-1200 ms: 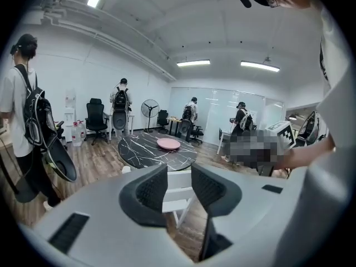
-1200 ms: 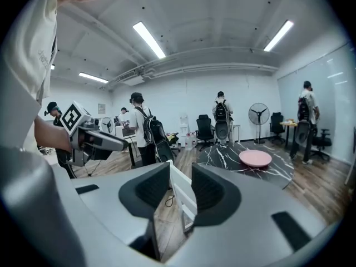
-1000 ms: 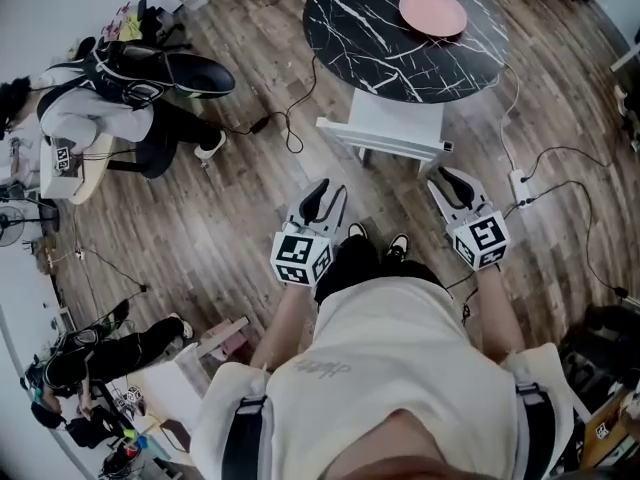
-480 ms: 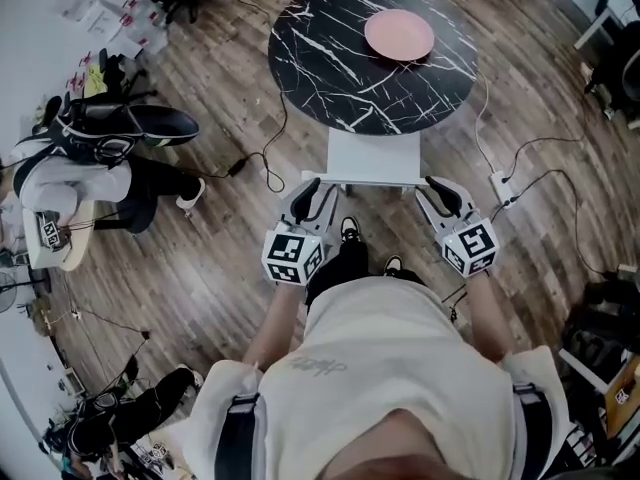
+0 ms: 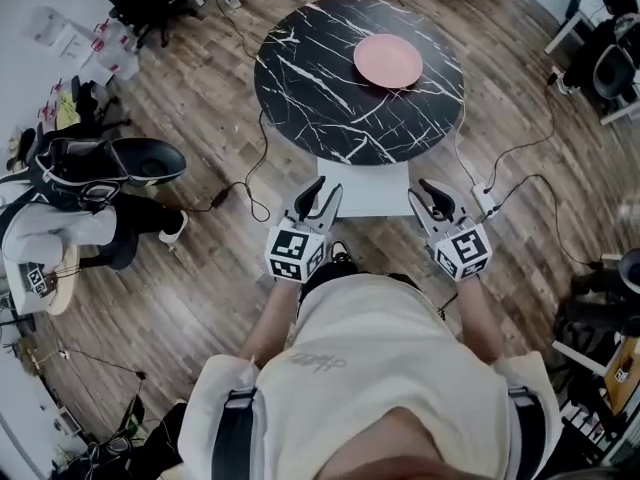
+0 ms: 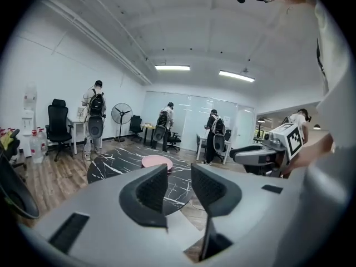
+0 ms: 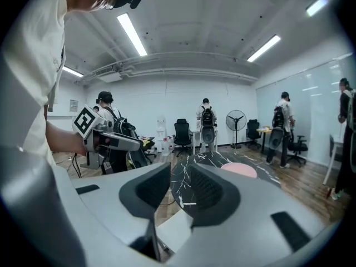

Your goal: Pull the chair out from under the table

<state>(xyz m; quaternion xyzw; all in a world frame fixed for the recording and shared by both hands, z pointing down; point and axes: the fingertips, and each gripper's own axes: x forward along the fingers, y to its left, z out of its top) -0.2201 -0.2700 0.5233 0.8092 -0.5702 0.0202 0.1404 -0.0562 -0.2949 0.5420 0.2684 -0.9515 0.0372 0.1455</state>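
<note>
– Where is the chair (image 5: 365, 190) found, reckoned from each claw?

– It is flanked. Its white seat lies just inward of the left gripper (image 5: 318, 200), on that claw's right, and just inward of the right gripper (image 5: 432, 196), on that claw's left. Its far part is tucked beneath the table (image 5: 310, 88), ahead of both sets of tips.

– And the state of the claws?

– In both gripper views the jaws are seen parted by a narrow gap, and nothing is clamped. Through the gap of the left gripper (image 6: 179, 191) the dark tabletop with the pink plate (image 6: 156, 161) is seen farther on, and a pale strip of the chair (image 6: 179, 227) below. The same is shown past the right gripper (image 7: 178, 192): tabletop beyond, chair (image 7: 172, 227) low down.

– Is the seat touched?

– That cannot be settled; the tips are seen at the near corners, right beside the edge.

– Which arm is nearer?

– Neither can be called nearer; the two are set about evenly.

– On what relation does the pull turn?

– The seat's near edge runs crosswise, from one claw to the other, while the way out lies backward along the claws' own line, towards the body. It is judged that each side edge must first be taken between the jaws.
</note>
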